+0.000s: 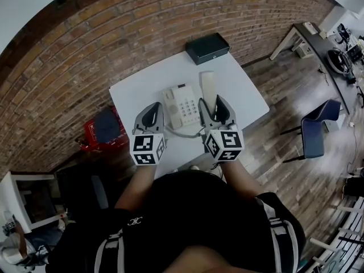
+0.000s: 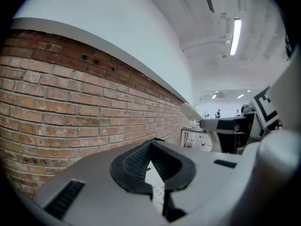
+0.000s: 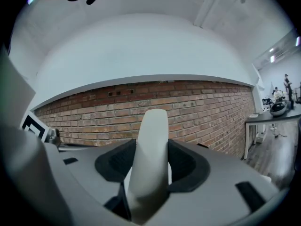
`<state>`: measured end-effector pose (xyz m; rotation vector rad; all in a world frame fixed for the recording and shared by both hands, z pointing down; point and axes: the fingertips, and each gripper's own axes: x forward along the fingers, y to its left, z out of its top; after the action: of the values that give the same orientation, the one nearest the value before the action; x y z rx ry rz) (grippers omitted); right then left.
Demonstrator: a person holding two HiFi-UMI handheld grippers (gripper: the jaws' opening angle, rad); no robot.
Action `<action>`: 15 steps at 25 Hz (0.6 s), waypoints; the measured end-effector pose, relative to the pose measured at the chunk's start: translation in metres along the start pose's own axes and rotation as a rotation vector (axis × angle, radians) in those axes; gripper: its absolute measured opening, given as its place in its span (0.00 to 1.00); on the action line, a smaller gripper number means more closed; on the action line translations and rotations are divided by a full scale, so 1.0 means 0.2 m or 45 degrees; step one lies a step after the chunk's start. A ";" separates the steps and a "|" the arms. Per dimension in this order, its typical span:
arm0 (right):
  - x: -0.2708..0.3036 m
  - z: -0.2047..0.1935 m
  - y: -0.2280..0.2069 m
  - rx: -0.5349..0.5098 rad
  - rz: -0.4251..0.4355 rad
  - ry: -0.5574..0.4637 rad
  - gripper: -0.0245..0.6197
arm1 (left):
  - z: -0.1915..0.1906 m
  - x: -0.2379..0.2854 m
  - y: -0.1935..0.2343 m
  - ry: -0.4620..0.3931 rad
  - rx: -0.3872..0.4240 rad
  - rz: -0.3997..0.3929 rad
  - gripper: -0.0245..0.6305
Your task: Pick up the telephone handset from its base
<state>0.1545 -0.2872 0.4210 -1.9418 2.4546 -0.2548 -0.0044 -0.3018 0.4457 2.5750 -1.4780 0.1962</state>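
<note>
Handset is clamped in the right gripper and appears lifted off the base, so pickup is judged done; the left gripper is closed and empty.

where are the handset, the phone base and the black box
handset (image 3: 149,159), right gripper view, its shaft between the jaws
phone base (image 1: 183,107), head view, its keypad
black box (image 1: 207,48), head view, its lid
</note>
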 end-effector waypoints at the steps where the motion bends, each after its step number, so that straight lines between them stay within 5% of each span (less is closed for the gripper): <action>1: -0.01 0.00 -0.01 0.008 -0.005 0.001 0.35 | 0.00 0.01 -0.01 0.001 0.000 -0.004 0.04; 15: 0.00 -0.05 -0.02 0.036 0.003 0.043 0.35 | 0.01 0.04 -0.06 0.005 0.004 -0.033 0.04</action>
<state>0.1573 -0.2869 0.4323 -1.9394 2.4596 -0.3237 0.0095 -0.3037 0.4445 2.5932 -1.4430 0.2003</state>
